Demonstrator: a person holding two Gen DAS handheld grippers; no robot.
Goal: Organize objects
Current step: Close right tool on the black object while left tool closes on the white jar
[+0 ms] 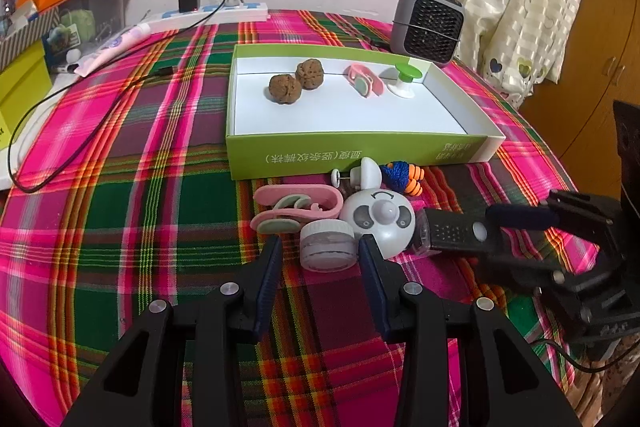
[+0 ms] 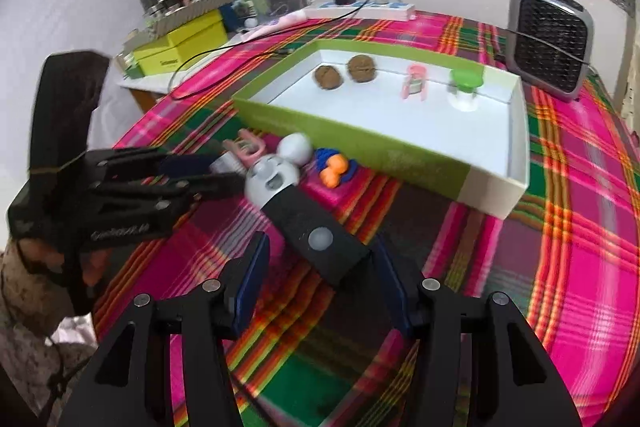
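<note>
Your left gripper (image 1: 320,259) is spread wide, its fingers on either side of a small clear jar with a white lid (image 1: 327,245), not pressing it. Your right gripper (image 2: 320,275) is also wide apart, straddling the black handle (image 2: 320,239) of a panda-faced gadget (image 1: 378,221) that lies on the plaid tablecloth (image 1: 120,227). Just beyond the jar sits a pink clip (image 1: 296,207), then a small white knob (image 1: 362,175) and a blue-and-orange toy (image 1: 402,179), all close against the near wall of the green box (image 1: 352,155). Inside the box you have two walnuts (image 1: 296,81), another pink clip (image 1: 364,81) and a green-topped suction cup (image 1: 404,79). A small grey heater (image 1: 428,19) stands behind.
</note>
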